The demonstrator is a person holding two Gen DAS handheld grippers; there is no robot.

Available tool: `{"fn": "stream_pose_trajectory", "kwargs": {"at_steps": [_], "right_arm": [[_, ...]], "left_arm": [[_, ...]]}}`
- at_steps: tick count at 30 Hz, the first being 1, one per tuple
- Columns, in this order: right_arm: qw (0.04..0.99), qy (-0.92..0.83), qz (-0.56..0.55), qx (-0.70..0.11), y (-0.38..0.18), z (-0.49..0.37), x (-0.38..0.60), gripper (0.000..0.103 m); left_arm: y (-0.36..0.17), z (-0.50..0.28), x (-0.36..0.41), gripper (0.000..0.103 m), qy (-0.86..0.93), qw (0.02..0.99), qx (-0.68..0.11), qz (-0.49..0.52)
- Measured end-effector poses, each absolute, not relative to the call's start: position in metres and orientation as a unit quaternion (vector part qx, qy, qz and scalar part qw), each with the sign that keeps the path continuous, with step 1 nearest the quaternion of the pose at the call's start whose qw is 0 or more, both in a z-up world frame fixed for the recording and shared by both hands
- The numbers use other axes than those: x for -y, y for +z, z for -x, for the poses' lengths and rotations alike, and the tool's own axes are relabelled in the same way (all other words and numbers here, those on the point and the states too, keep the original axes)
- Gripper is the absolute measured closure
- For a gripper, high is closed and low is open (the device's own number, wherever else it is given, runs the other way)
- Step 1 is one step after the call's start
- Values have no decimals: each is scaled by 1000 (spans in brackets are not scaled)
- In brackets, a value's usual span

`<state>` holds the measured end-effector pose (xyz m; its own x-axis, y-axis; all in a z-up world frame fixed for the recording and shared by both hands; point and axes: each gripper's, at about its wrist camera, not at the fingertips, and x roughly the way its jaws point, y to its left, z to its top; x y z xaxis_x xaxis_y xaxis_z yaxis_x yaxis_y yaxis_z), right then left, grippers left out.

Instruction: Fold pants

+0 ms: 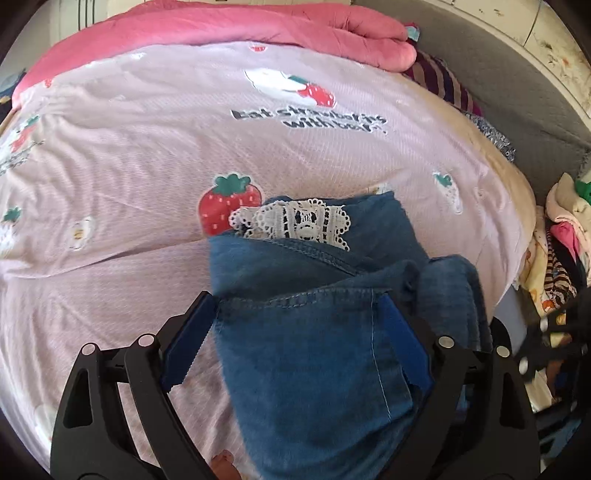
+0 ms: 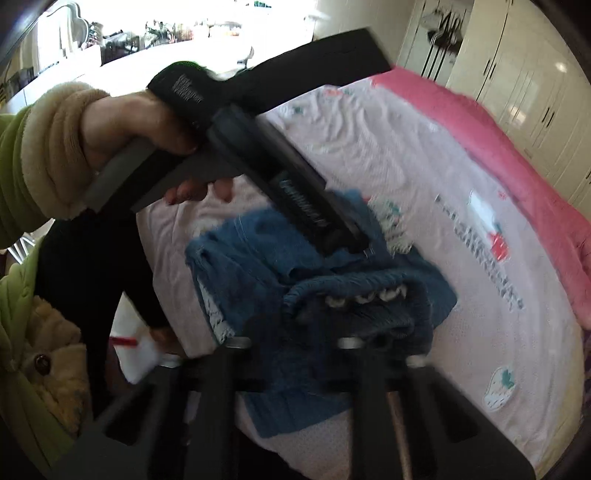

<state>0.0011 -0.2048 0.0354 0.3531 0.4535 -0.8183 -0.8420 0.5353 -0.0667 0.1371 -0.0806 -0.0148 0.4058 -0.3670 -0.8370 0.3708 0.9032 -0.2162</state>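
The pants [image 1: 314, 332] lie bunched between the left gripper's [image 1: 299, 321] wide-open jaws; the right gripper's [image 2: 354, 295] opening cannot be told through blur.

Bedroom: bed [image 1: 147, 147] w/ quilt [image 1: 221, 26], wardrobes [image 2: 517, 74]

- Left gripper [image 1: 295, 332]: fingers [image 1: 188, 339] spread wide, flanking blue denim pants [image 1: 314, 350].
- Pants bunched on strawberry-print bedsheet [image 1: 147, 155]; white lace trim [image 1: 295, 221] at top.
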Motion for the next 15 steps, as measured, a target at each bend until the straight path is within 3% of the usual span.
{"fn": "stream_pose_trajectory", "kwargs": {"at_steps": [10, 12, 15], "right_arm": [[787, 398, 213, -421, 13, 14, 256, 96], [791, 395, 225, -410, 11, 25, 251, 93], [803, 397, 230, -380, 27, 37, 246, 77]], "left_arm": [[-30, -156, 83, 20, -229, 824, -518, 13], [-31, -158, 85, 20, -227, 824, -519, 3], [-32, -161, 86, 20, -225, 824, -521, -1]]}}
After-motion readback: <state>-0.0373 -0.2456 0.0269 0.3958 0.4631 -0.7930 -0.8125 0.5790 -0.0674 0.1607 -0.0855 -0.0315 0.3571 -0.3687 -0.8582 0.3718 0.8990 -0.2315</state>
